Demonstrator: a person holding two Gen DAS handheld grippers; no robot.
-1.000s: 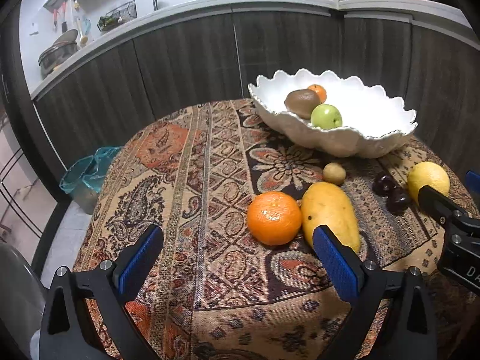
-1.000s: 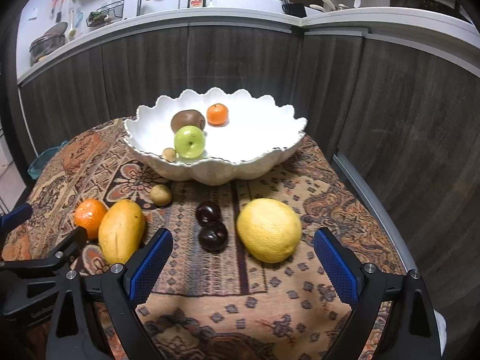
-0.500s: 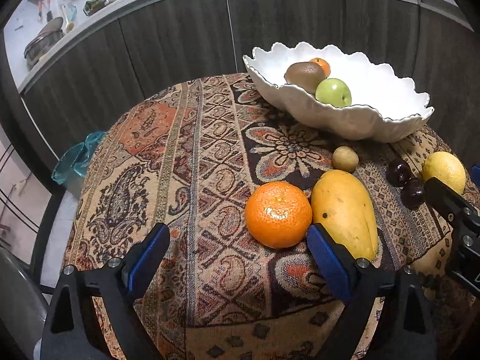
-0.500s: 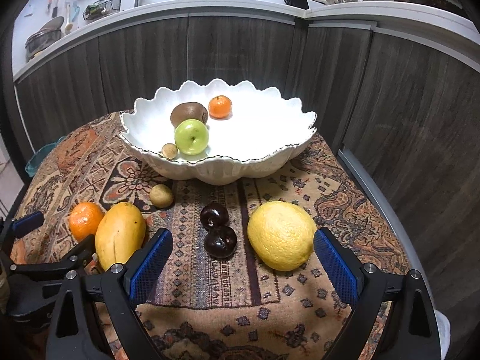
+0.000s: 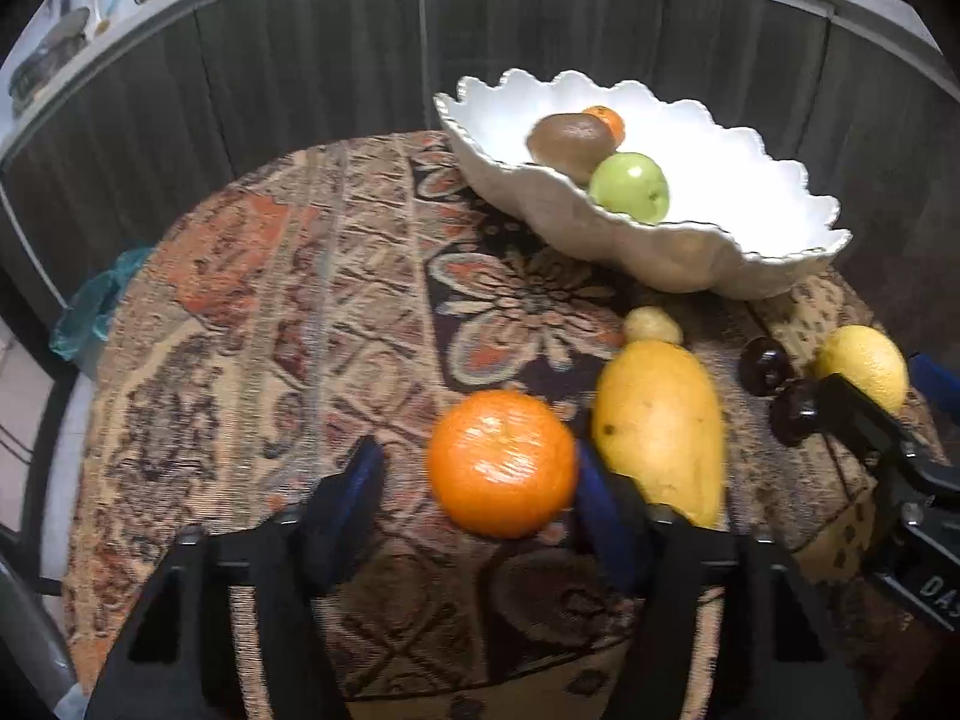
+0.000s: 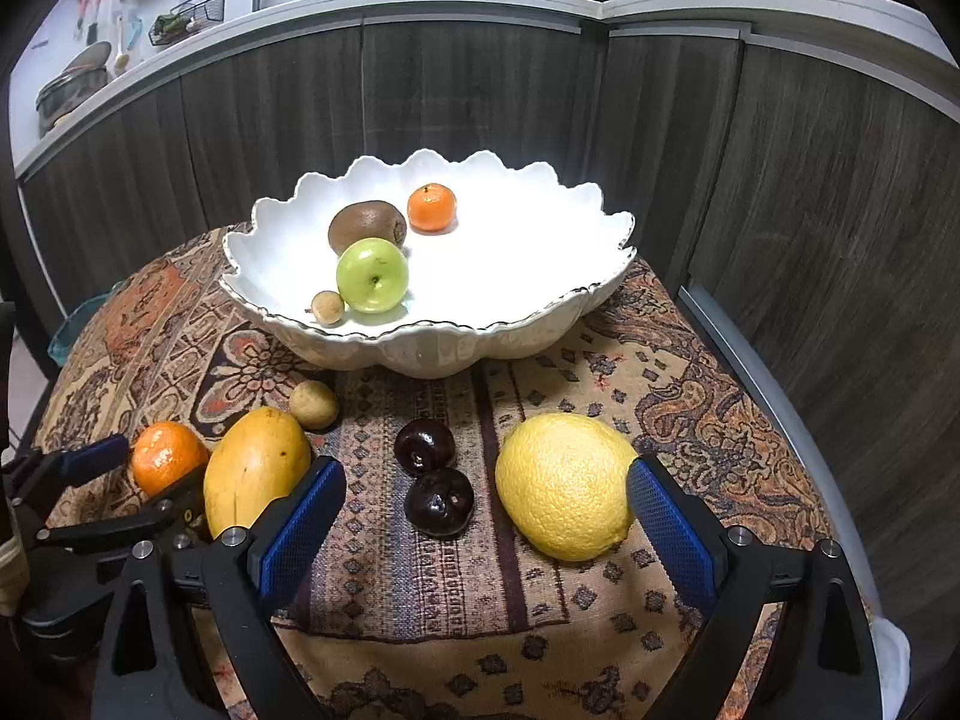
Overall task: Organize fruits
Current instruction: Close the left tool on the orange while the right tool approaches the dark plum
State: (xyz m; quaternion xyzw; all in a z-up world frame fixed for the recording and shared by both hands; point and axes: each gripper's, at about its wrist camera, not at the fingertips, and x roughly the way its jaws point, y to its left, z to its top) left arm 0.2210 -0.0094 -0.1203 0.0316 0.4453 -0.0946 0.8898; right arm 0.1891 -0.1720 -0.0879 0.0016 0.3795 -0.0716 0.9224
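While four fruits already lay in the bowl (image 6: pixel 600 222), six waited on the cloth (image 6: pixel 690 396): the orange (image 5: pixel 503 462), mango (image 5: pixel 660 426), a small tan fruit (image 6: pixel 313 403), two dark plums (image 6: pixel 427 445) and the big lemon (image 6: pixel 564 483). The left gripper (image 5: pixel 474 483) stood open around the orange, near left of the bowl; the right gripper (image 6: pixel 486 513) stood open about the lemon and plums. Motion blur smeared the left view, so pad contact with the orange was unclear.
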